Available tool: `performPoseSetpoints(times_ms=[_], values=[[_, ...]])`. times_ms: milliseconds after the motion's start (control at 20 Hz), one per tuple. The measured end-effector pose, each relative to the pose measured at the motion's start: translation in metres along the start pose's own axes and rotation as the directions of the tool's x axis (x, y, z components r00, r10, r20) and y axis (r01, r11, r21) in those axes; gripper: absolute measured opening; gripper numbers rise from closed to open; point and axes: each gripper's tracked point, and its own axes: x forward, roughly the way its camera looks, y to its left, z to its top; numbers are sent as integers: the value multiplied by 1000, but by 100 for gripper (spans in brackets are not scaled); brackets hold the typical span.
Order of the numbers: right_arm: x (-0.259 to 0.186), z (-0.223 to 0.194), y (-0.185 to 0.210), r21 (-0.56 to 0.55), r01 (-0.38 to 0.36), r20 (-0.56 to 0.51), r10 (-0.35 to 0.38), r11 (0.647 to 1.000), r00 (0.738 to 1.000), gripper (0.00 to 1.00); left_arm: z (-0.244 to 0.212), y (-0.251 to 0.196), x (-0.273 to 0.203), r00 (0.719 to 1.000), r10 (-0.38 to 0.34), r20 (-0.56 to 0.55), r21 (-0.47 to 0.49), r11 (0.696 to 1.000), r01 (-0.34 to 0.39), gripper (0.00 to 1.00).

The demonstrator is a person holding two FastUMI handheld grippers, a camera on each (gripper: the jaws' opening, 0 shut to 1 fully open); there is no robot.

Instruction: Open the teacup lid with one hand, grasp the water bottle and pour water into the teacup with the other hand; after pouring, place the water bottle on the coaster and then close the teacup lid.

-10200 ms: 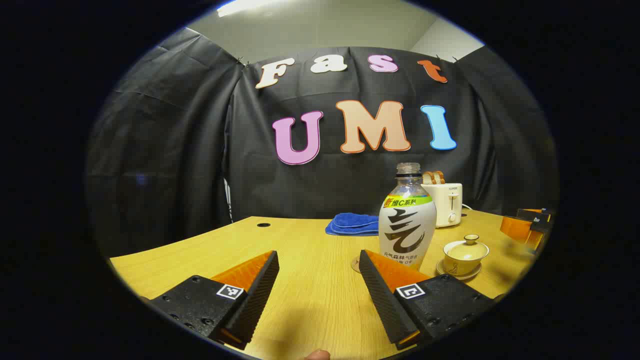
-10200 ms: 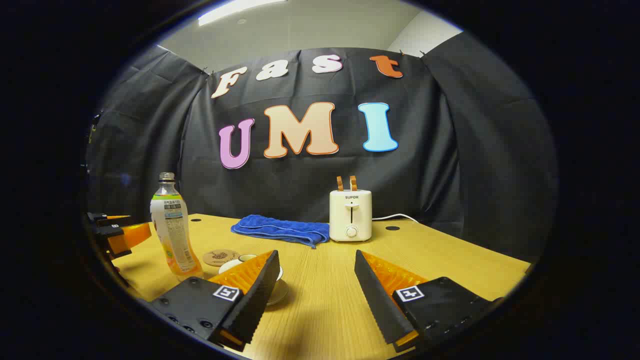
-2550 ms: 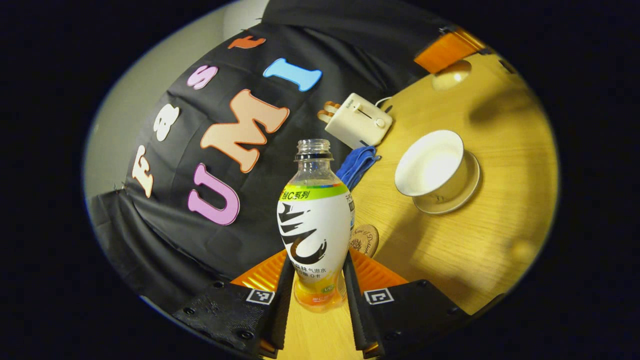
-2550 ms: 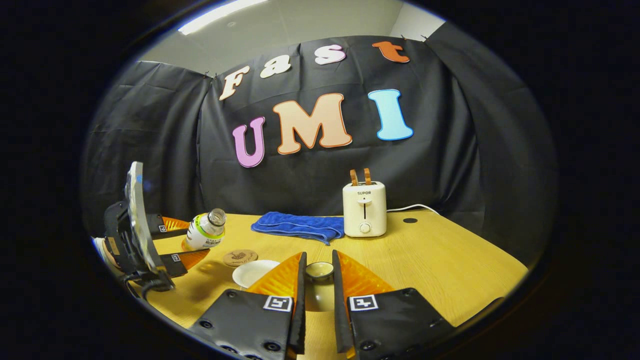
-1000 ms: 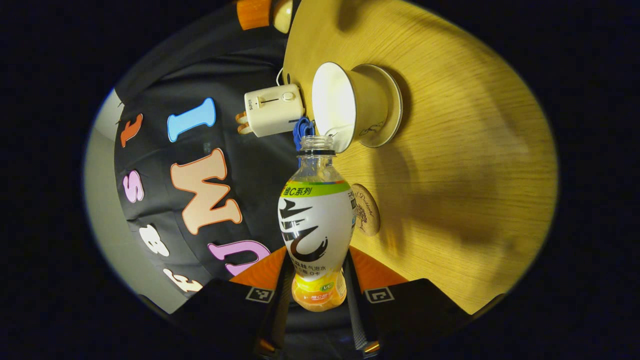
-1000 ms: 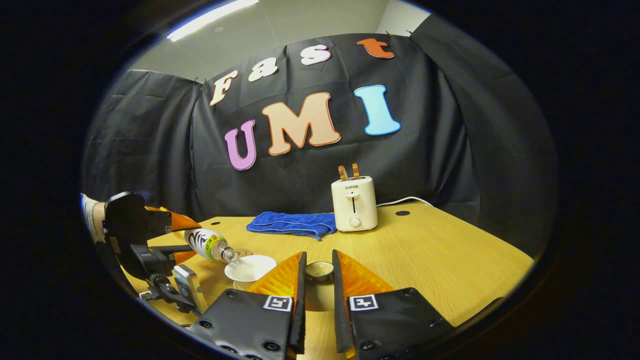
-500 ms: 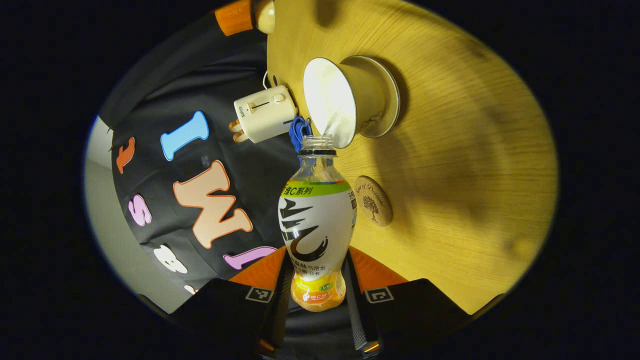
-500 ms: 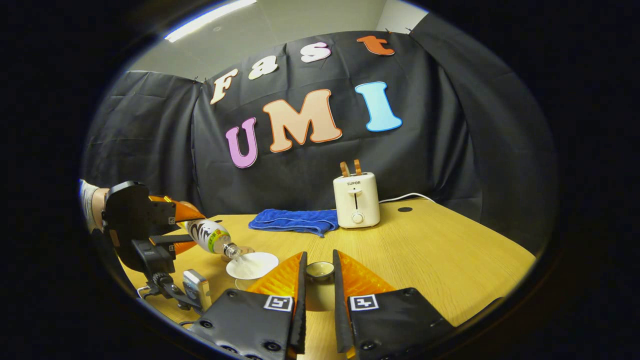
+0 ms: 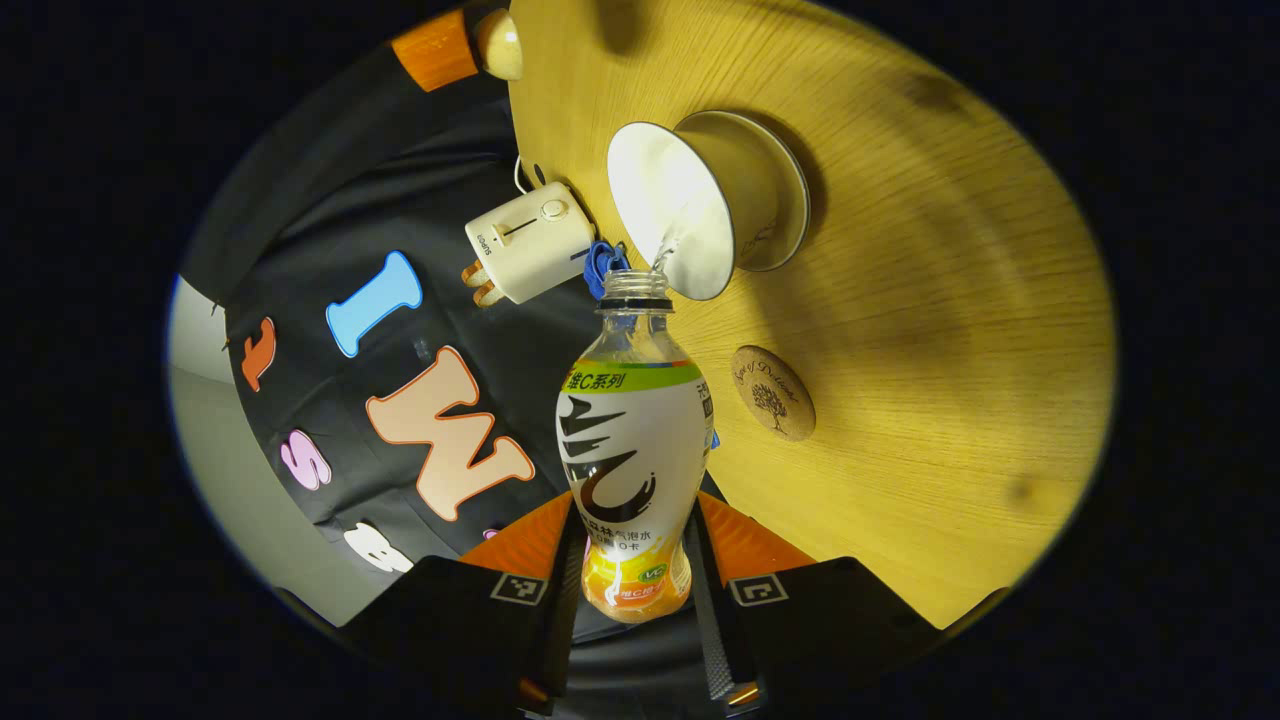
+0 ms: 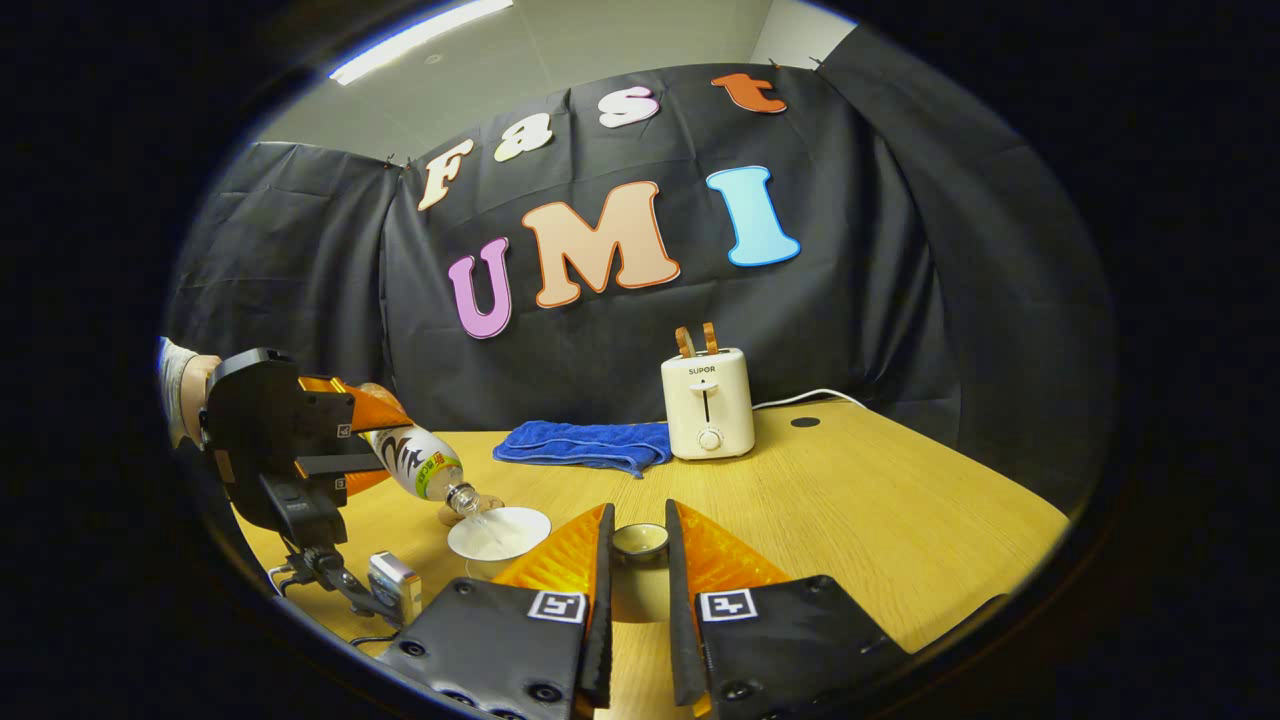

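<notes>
The pour is under way. The left gripper clamps the water bottle low on its body, tipped so a thin stream falls into the open teacup on its saucer. The right gripper holds the teacup lid pinched between its fingers, off to the side. How full the cup is I can't quite make out. The coaster lies bare beside it; setting the bottle there and closing the lid remain.

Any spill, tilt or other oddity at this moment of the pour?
Nothing stands out. The left claw tips the water bottle and its stream lands inside the open teacup; the table around it looks dry. The right claw holds the lid.
</notes>
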Motion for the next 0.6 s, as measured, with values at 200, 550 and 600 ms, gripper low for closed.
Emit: performPoseSetpoints(times_ms=[200, 550, 600], values=[[-1, 1, 1, -1, -4, 1, 4, 1000, 1000, 27, -1, 10, 3, 1000, 11, -8, 54, 998, -11, 53], [-3, 5, 2, -8, -7, 8, 7, 1000, 1000, 27, -6, 25, -7, 999, 35, -11, 118, 992, -34, 51], [-4, 6, 1, -7, -7, 10, 7, 1000, 1000, 27, -6, 26, -7, 999, 36, -11, 123, 992, -35, 51]])
